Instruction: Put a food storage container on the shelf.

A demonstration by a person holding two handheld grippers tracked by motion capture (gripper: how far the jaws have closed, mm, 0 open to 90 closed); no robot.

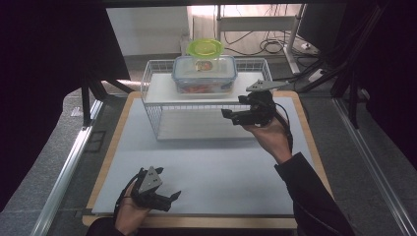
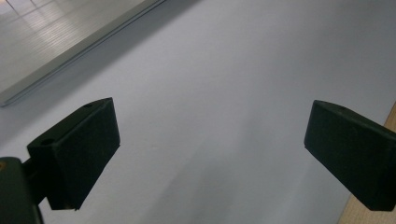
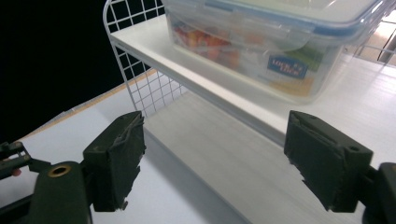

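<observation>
A clear plastic container (image 1: 204, 73) with a blue-edged clip lid is seen on the upper shelf (image 1: 162, 91) of a white wire rack (image 1: 153, 120) at the far side of the tabletop (image 1: 216, 167). Coloured food is visible through its wall in the right gripper view (image 3: 261, 51). A smaller round box with a green lid (image 1: 205, 48) is placed on top of it.

The container is judged to be stiff and smooth, therefore a little slippery, and moderately heavy because it is filled. The round box above is only resting there, so it could slide off if the container is tilted. A hold on the short side wall or under the lid rim is considered best, with the container kept level.

The right gripper (image 1: 231, 116) is held just in front of the rack, near the container's right end, with its jaws standing wide apart and nothing between them. The left gripper (image 1: 169, 197) is rested low at the near edge of the tabletop, also opened wide and empty.
</observation>
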